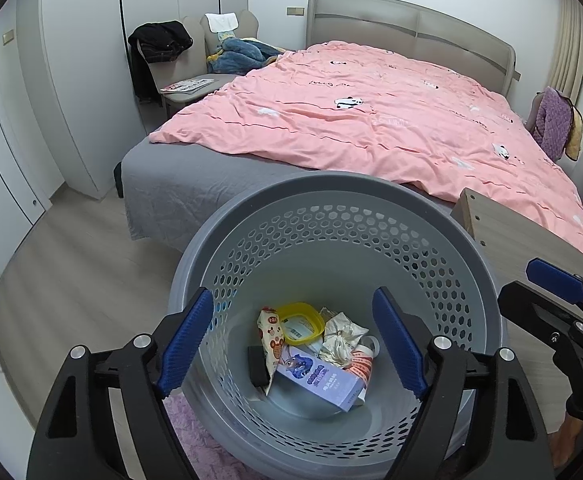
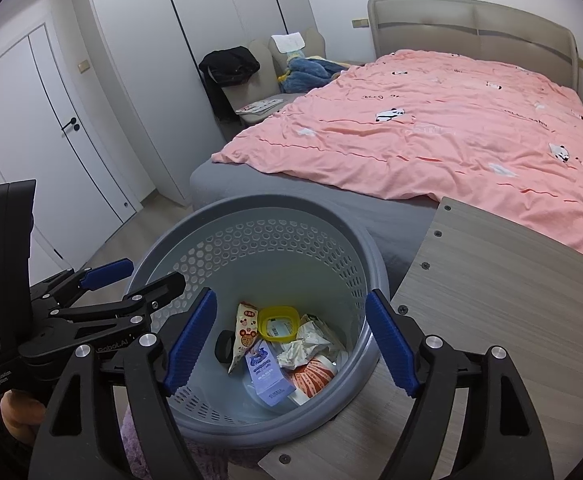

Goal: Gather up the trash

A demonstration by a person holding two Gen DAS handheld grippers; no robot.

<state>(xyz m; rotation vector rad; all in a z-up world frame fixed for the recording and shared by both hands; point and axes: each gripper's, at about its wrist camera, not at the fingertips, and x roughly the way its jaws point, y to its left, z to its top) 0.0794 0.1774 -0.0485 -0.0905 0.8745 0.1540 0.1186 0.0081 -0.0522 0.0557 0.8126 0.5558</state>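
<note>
Both grippers, left (image 1: 293, 342) and right (image 2: 291, 344), hang over the bin (image 1: 487, 280) with fingers spread and empty, likely just after a drop. Trash (image 1: 311, 354) lies at the bin bottom beside the bench (image 2: 511, 280). Lower pieces are buried, labels unreadable, bin base cut off.

The purple carton (image 2: 268, 376) covers part of the basket's (image 2: 251, 208) trash; a black object (image 2: 223, 347) there stays unidentifiable, half hidden behind a wrapper (image 2: 244, 332).
</note>
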